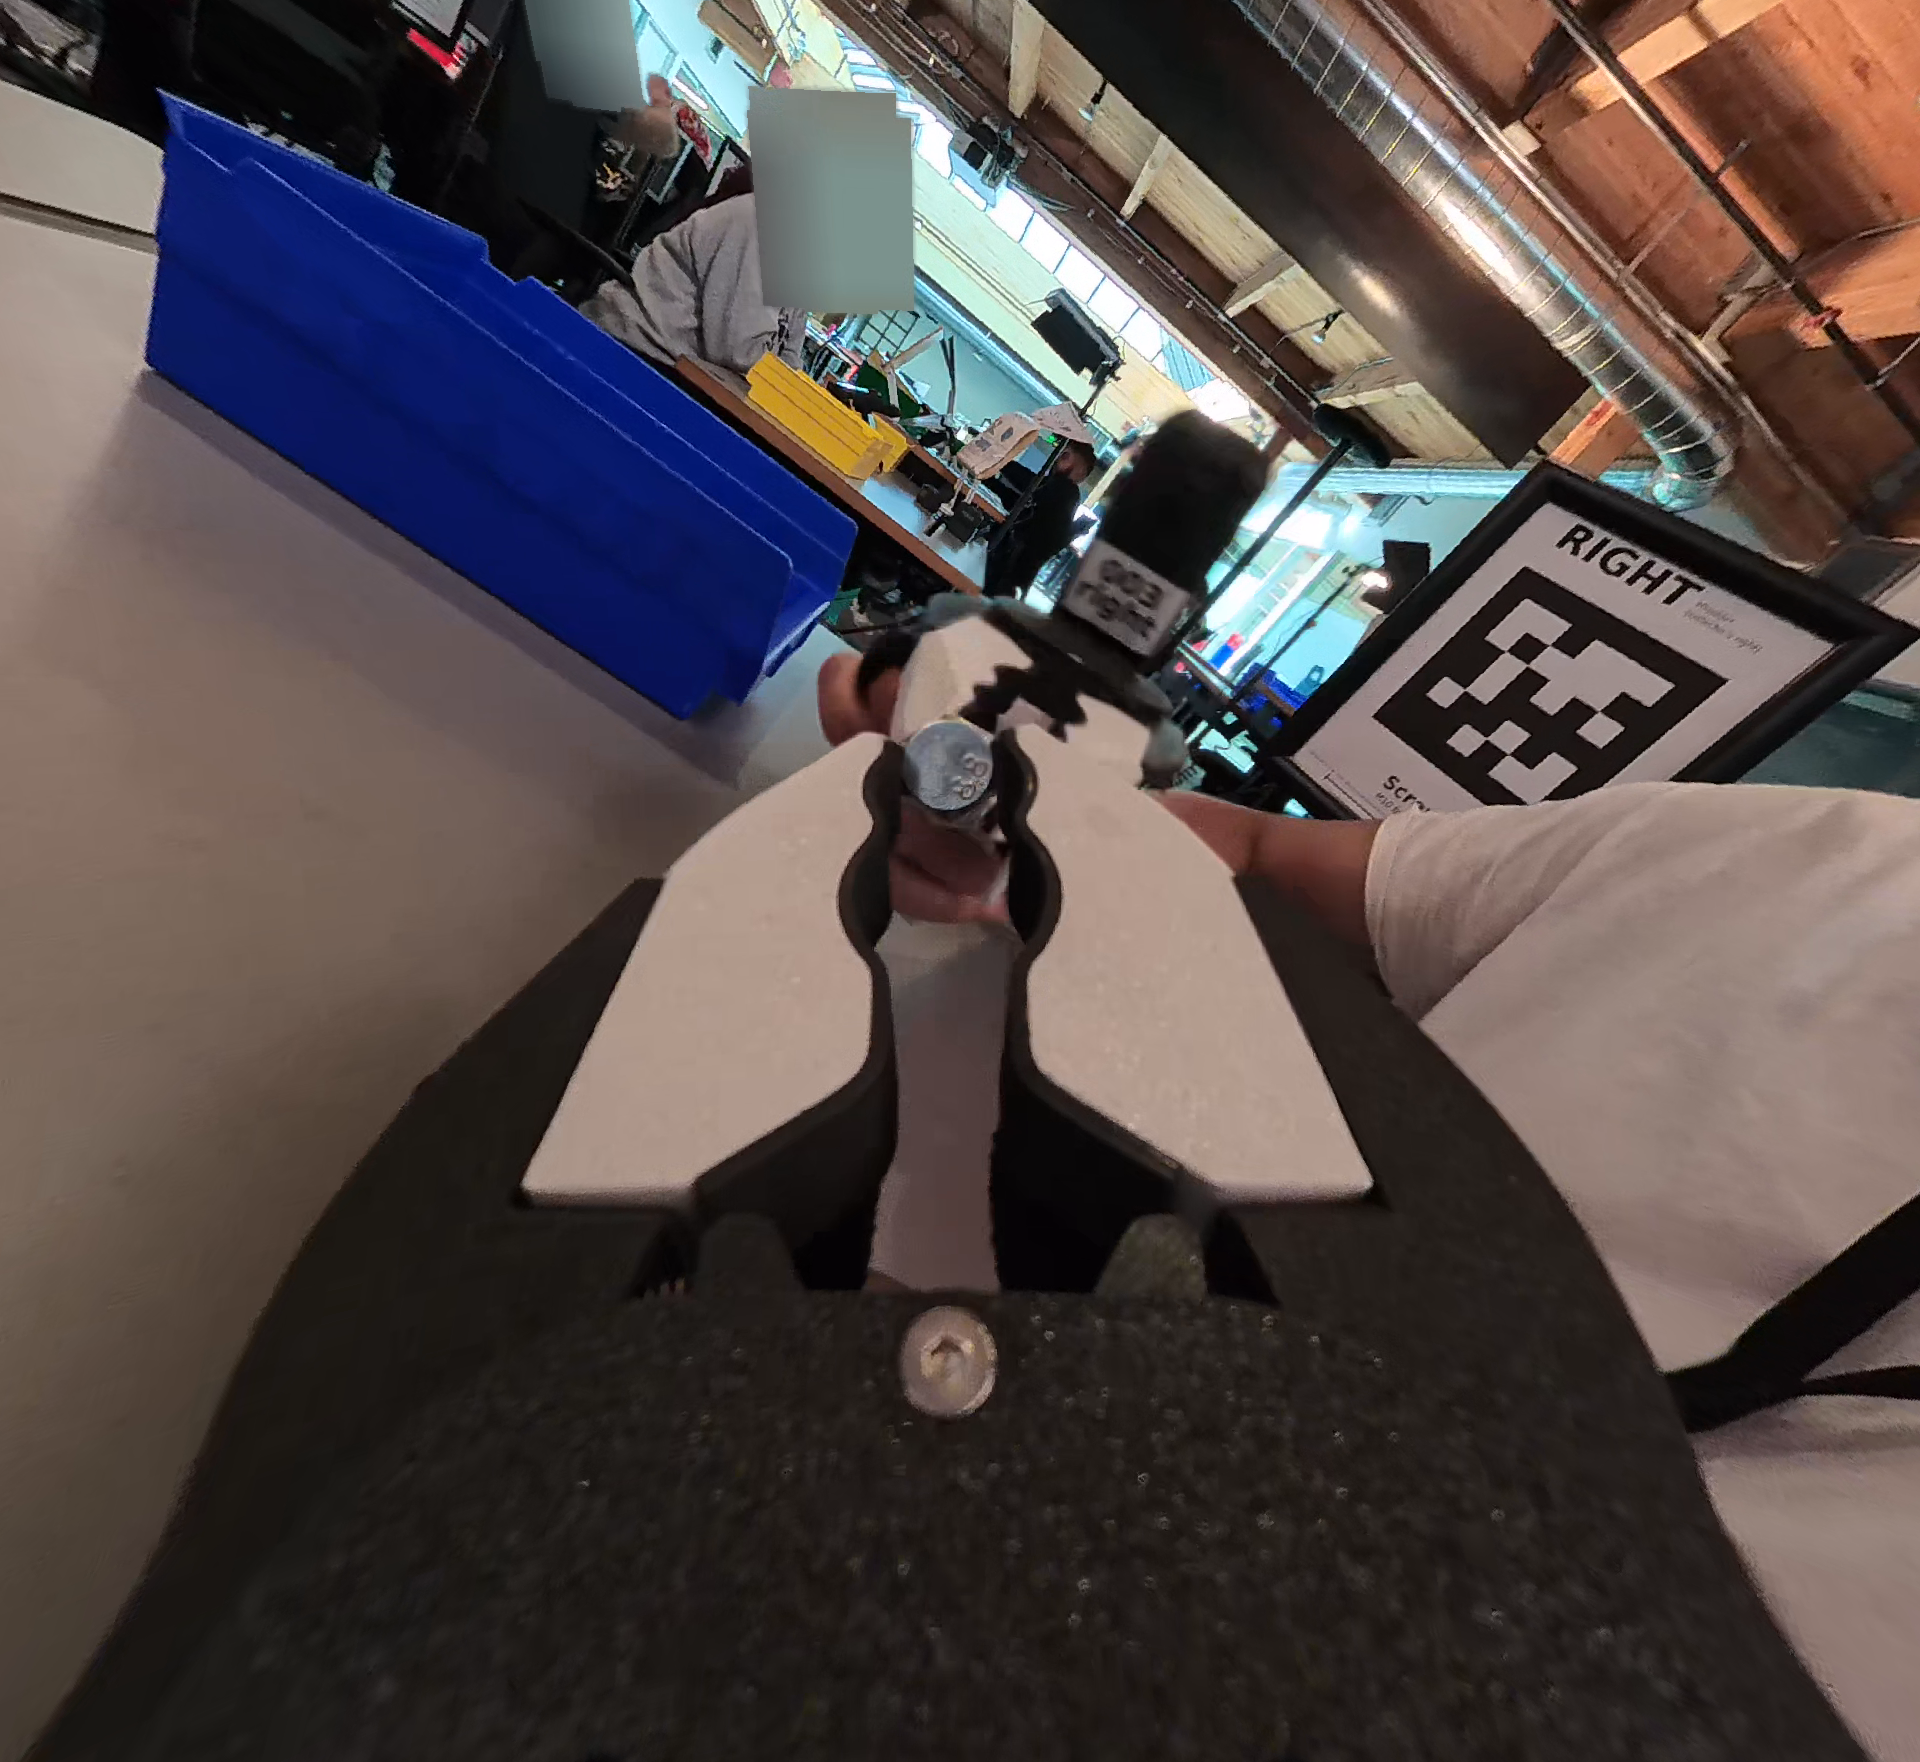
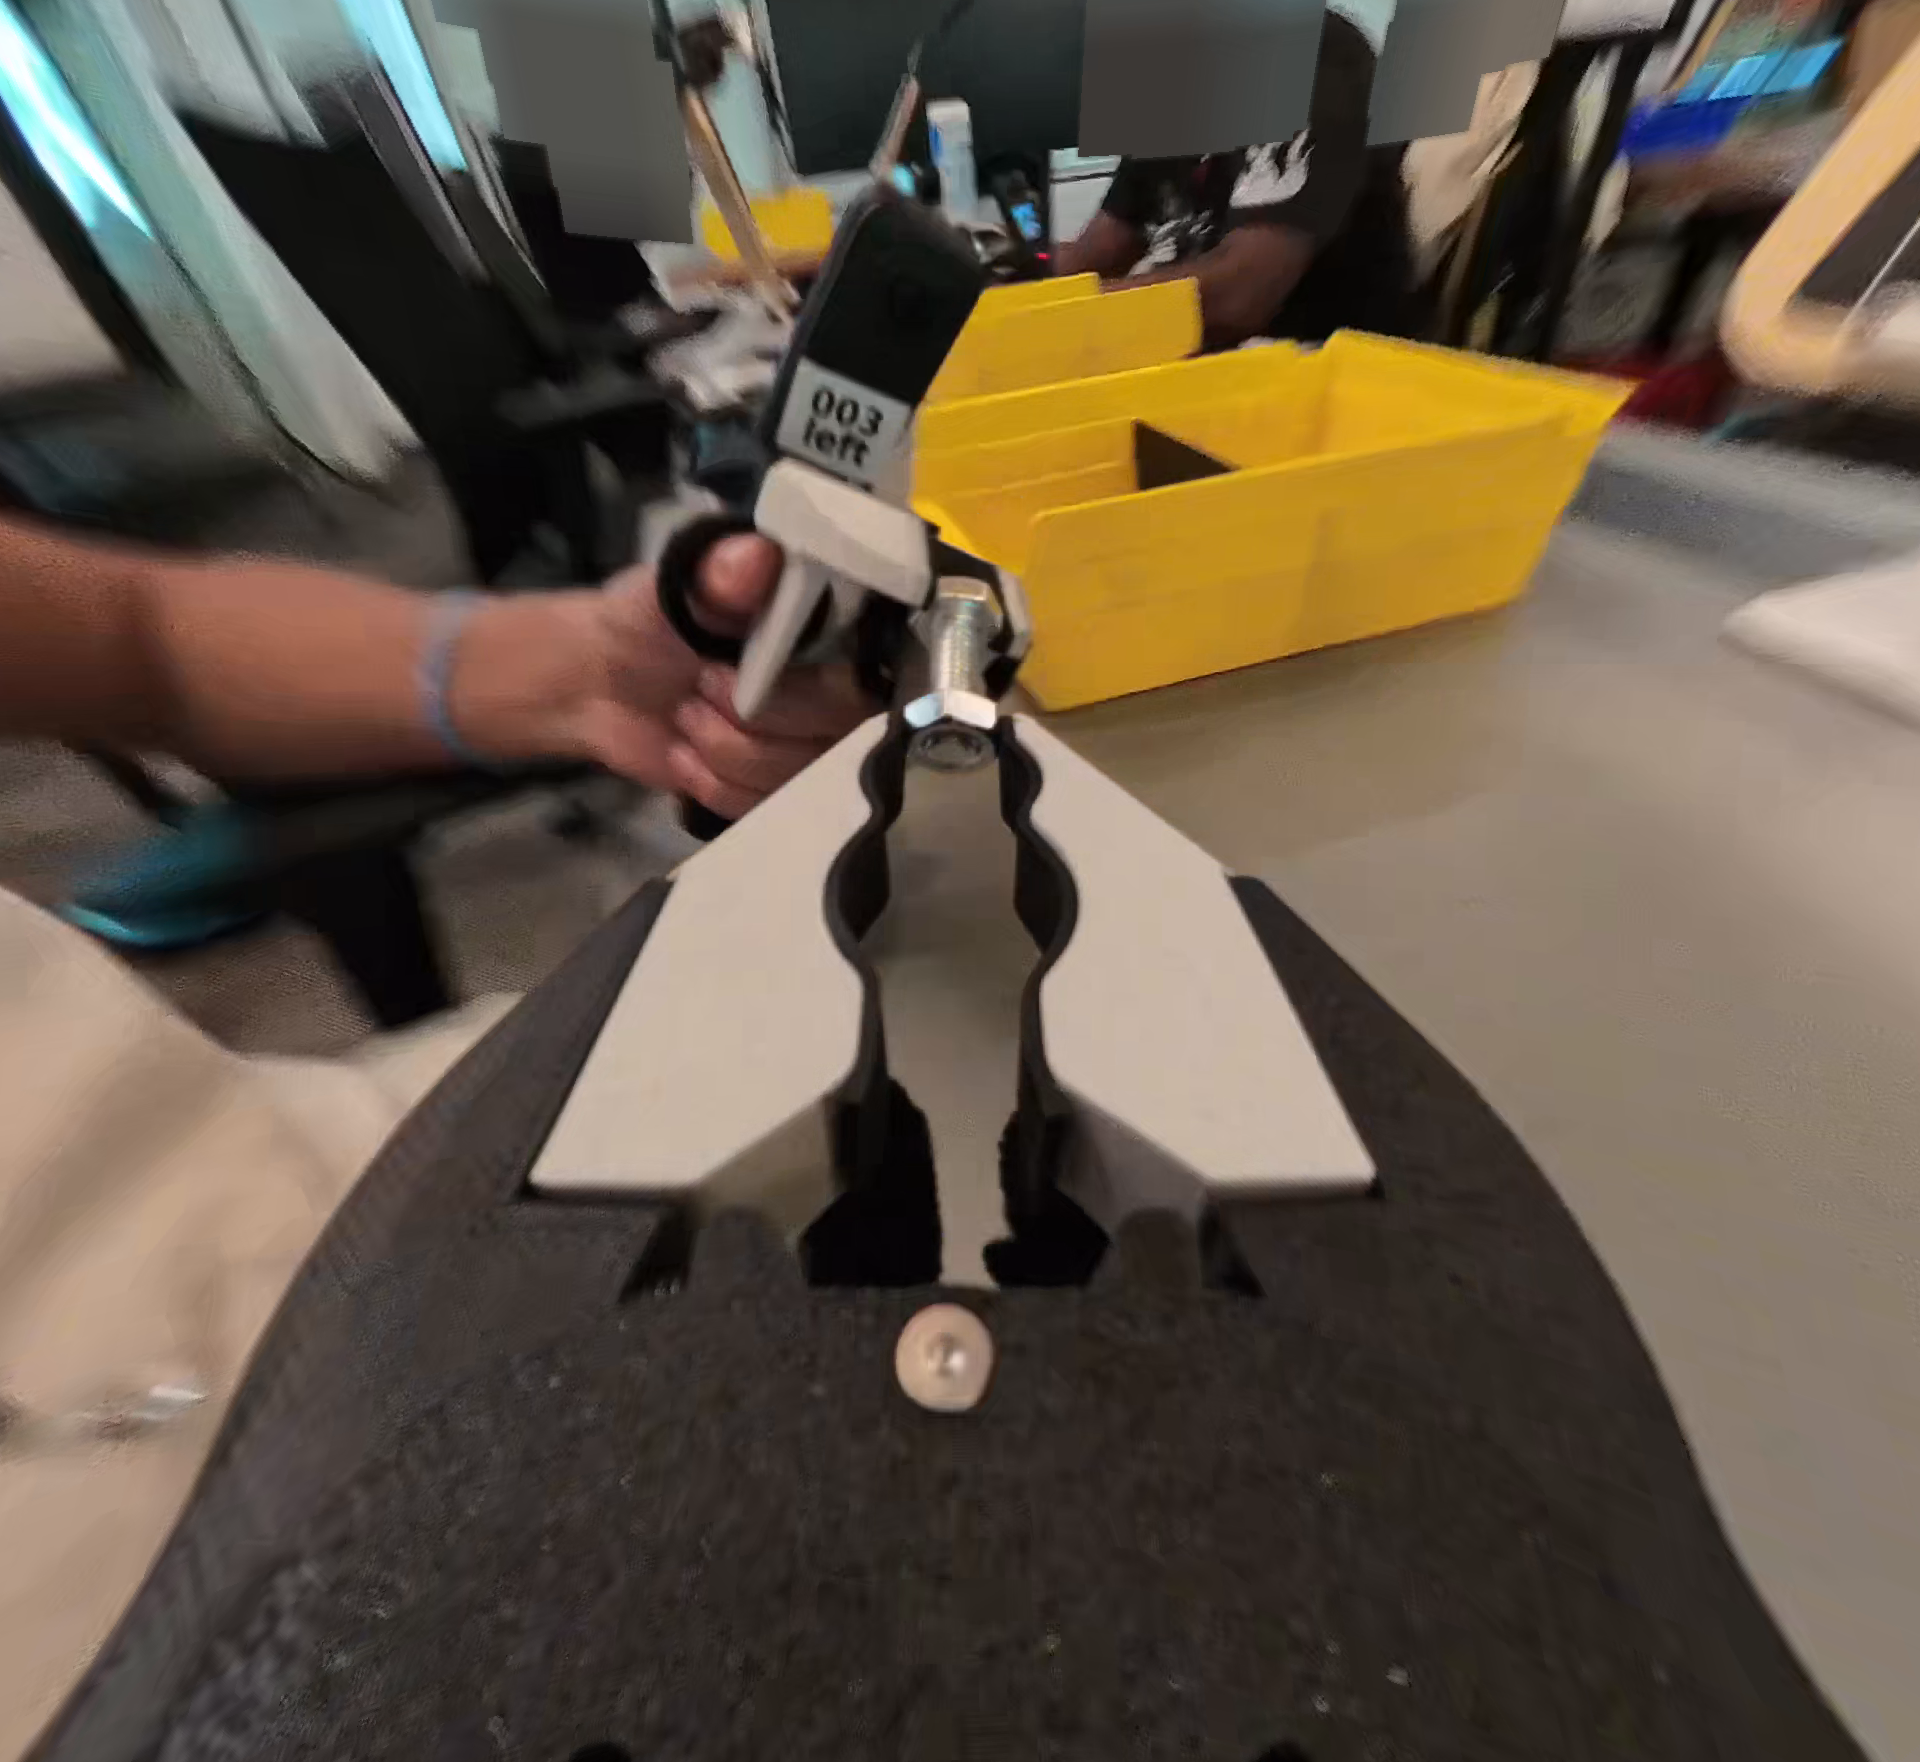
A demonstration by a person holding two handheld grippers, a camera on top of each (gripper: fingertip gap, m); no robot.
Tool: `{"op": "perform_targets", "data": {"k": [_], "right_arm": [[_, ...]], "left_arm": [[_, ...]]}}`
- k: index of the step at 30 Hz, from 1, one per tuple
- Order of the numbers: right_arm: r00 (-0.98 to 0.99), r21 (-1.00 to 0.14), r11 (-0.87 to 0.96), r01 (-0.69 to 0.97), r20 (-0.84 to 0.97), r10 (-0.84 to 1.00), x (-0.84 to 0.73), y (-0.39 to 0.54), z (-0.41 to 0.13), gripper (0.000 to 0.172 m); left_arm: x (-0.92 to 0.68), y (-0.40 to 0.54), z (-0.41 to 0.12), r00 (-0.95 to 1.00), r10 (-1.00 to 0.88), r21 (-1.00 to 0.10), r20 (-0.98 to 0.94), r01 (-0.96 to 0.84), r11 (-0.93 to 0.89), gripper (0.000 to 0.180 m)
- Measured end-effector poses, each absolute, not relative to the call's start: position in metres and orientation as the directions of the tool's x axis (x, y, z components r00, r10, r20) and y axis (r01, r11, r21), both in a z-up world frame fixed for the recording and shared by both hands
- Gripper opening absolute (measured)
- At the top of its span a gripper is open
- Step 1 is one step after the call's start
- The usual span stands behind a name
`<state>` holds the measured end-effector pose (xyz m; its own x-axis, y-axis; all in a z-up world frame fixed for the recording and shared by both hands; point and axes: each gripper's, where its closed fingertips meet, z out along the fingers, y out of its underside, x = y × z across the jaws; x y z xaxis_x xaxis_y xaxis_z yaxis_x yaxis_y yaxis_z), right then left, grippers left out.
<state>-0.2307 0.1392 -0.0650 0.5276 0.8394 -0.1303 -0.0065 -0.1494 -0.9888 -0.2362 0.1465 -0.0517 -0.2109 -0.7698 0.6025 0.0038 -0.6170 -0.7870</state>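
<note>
Closest in, the left gripper [image 1: 951,782] is nearly closed, its dark pads pressed on the round head of a silver bolt [image 1: 948,770] right at the fingertips. The bolt's long axis runs straight away from that gripper, so from behind only the stamped head shows.

From the other side the whole length is plain: the threaded shank of the bolt [image 2: 954,647] runs from the left gripper [image 2: 961,616] down to a silver hex nut [image 2: 948,710] at its free end. The right gripper [image 2: 948,725] has its fingertips narrowed onto the nut's opposite flats, and the nut's bore faces back along that gripper's own fingers. So the two grippers meet nose to nose, in line along the bolt's axis, one at each end of it. Both are lifted clear of the pale surface [image 2: 1455,881].

A hand [image 2: 675,684] works the left gripper's handle; the other arm, in a white sleeve [image 1: 1662,985], reaches behind the right gripper [image 1: 1013,710].

Farther off, a yellow bin [image 2: 1299,549] stands on the surface just beyond the left gripper, a blue bin [image 1: 468,424] lies well apart to the side, and a framed marker sign [image 1: 1558,663] stands behind.
</note>
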Motion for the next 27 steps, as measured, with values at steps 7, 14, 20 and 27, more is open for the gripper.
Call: {"op": "perform_targets", "data": {"k": [7, 14, 20, 27], "right_arm": [[0.088, -0.612, -0.724, -0.318, -0.78, 0.62, -0.231, 0.145, -0.069, 0.017], [0.379, -0.908, -0.397, -0.134, -0.417, 0.826, -0.221, 0.151, -0.075, 0.047], [0.577, -0.813, 0.223, 0.538, 0.547, 0.606, -0.208, 0.161, -0.085, 0.057], [0.089, -0.05, 0.482, 0.875, 0.994, -0.059, -0.213, 0.146, -0.073, 0.049]], "left_arm": [[-0.237, 0.152, -0.057, -0.161, -0.796, -0.807, 0.583, 0.0, -0.591, 0.017], [-0.241, 0.16, -0.053, -0.16, -0.776, -0.78, 0.611, 0.048, -0.624, 0.017], [-0.239, 0.161, -0.056, -0.172, -0.732, -0.737, 0.659, 0.044, -0.674, 0.017], [-0.234, 0.157, -0.061, -0.188, -0.678, -0.687, 0.71, 0.023, -0.726, 0.016]]}}
